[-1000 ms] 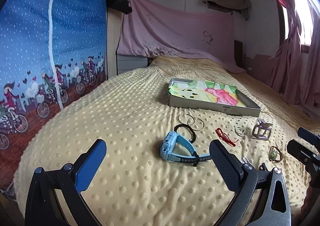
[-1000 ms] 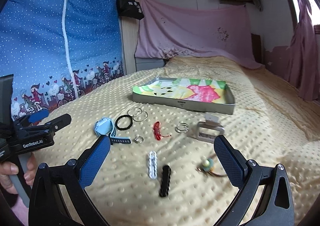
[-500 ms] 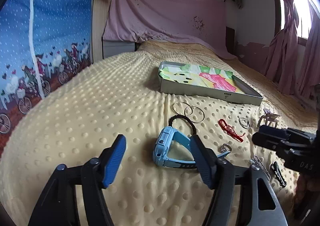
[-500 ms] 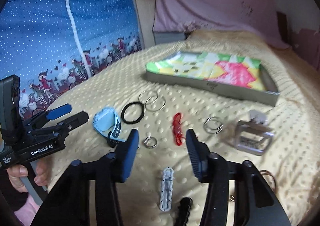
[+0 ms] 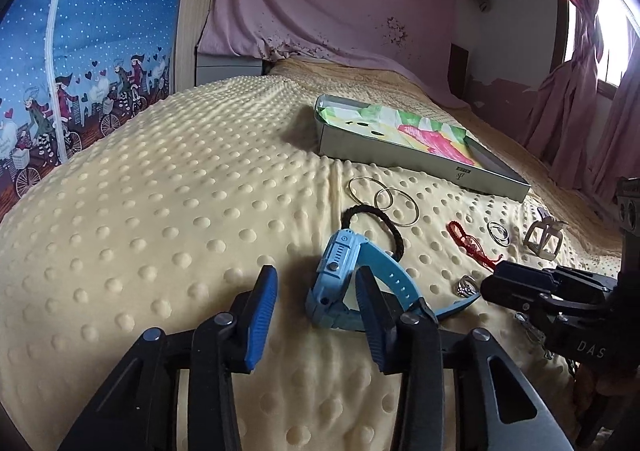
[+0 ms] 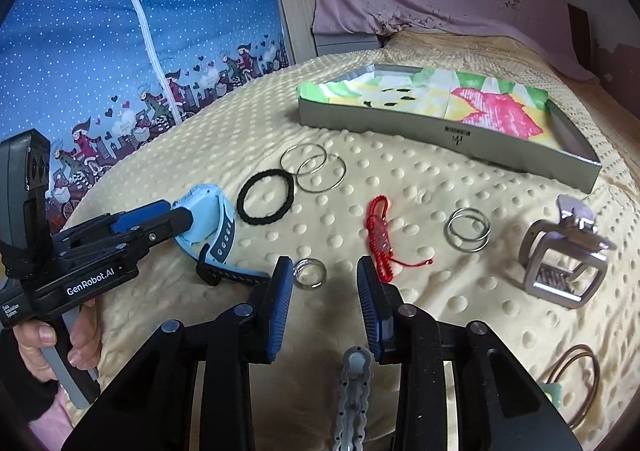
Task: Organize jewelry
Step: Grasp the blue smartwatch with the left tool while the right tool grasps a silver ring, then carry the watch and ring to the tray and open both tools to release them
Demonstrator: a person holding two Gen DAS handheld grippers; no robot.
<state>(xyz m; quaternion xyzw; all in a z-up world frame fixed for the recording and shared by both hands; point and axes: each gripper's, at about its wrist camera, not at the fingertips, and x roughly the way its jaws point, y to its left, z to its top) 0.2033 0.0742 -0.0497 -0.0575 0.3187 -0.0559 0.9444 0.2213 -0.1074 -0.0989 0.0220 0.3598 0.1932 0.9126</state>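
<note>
A light blue watch [image 5: 340, 279] lies on the yellow dotted blanket. My left gripper [image 5: 316, 291] is open, its jaws straddling the watch face, the right finger over the strap. It also shows in the right wrist view [image 6: 176, 219] beside the watch [image 6: 208, 223]. My right gripper [image 6: 324, 283] is open and low over the blanket, with a small silver ring [image 6: 310, 273] just ahead by its left finger and a red cord bracelet [image 6: 380, 235] by its right. A grey tray [image 6: 572, 155] with a colourful liner lies beyond.
Also on the blanket: a black hair tie [image 6: 264, 201], two thin hoops [image 6: 314, 167], a double silver ring [image 6: 468, 229], a metal buckle [image 6: 560, 259], a grey hair clip [image 6: 354, 391], a brown bangle [image 6: 576, 379]. A blue curtain [image 6: 120, 31] hangs left.
Both grippers have narrowed and moved down and forward. The left one has come around the blue watch; the right one has closed in on the small silver ring.
</note>
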